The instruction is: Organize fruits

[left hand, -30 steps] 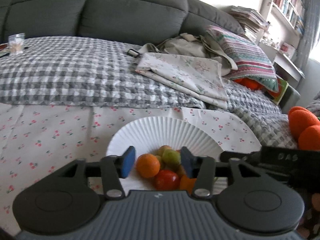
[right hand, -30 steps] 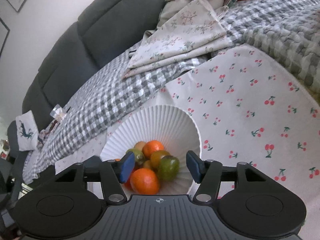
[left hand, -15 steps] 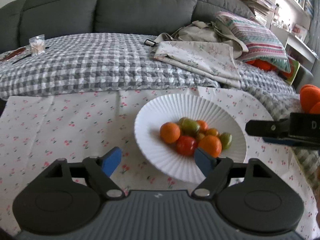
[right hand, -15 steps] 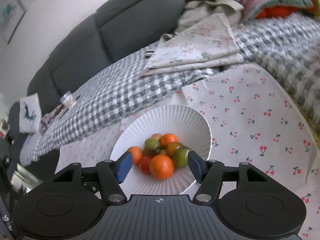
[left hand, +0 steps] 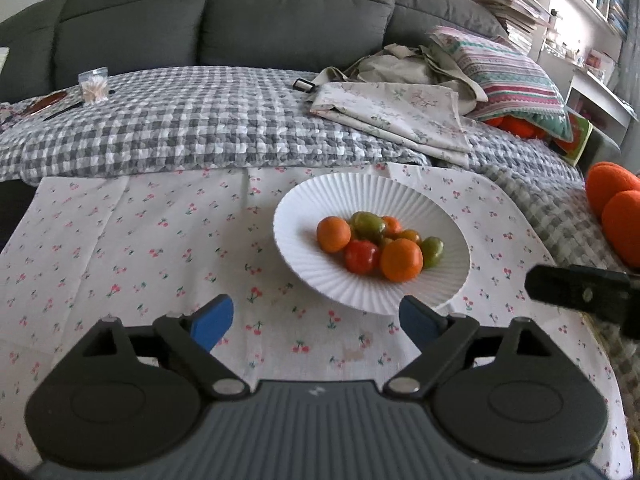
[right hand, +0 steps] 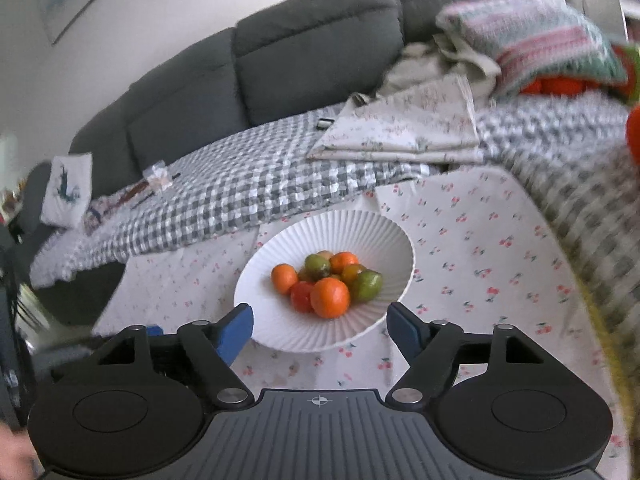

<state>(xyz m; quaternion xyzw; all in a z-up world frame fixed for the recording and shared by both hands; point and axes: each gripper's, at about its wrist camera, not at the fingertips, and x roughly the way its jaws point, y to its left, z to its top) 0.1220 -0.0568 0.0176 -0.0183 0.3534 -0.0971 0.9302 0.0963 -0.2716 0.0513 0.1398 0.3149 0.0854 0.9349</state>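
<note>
A cherry-print white cloth (left hand: pixel 160 240) fills mid-frame below a dark grey sofa (left hand: pixel 224 12); the left gripper (left hand: pixel 316 320) and right gripper (right hand: pixel 320 322) gape empty.

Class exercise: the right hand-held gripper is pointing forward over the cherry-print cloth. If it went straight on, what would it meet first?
Most likely the near rim of the white fluted plate, which lies directly ahead of the open right hand-held gripper; the piled fruit sits just beyond. Depth is uncertain in this fisheye view.
</note>
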